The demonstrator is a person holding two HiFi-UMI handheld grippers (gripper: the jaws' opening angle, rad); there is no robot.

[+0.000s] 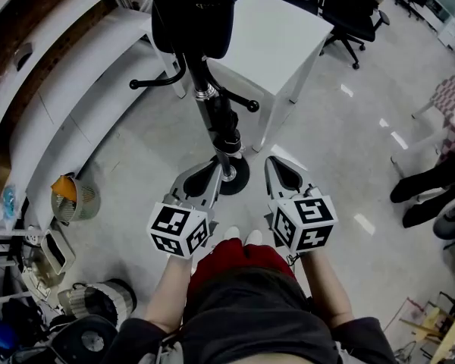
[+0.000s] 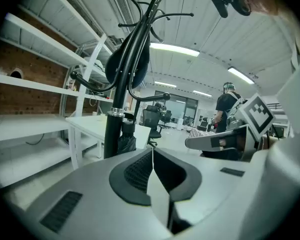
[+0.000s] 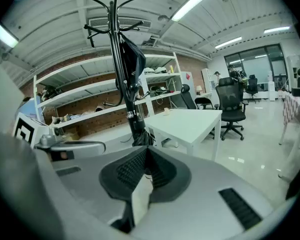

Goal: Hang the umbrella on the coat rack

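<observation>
The black coat rack (image 1: 212,105) stands right in front of me, its round base (image 1: 239,179) on the floor between my two grippers. A folded black umbrella (image 1: 226,123) hangs close along the pole, below a low hook (image 1: 246,105); it shows beside the pole (image 2: 126,136) in the left gripper view. A dark cloth item (image 1: 193,14) hangs higher up the rack (image 3: 132,59). My left gripper (image 1: 205,174) is shut and holds nothing (image 2: 152,151). My right gripper (image 1: 277,165) is shut too, with nothing in it (image 3: 146,151). Both point at the rack from a short way off.
A white table (image 1: 280,36) stands just behind the rack, with black office chairs (image 1: 353,14) beyond it. White shelves (image 1: 68,74) run along the left wall, with a fan (image 1: 72,199) and clutter on the floor below. Another person's legs (image 1: 425,188) are at the right.
</observation>
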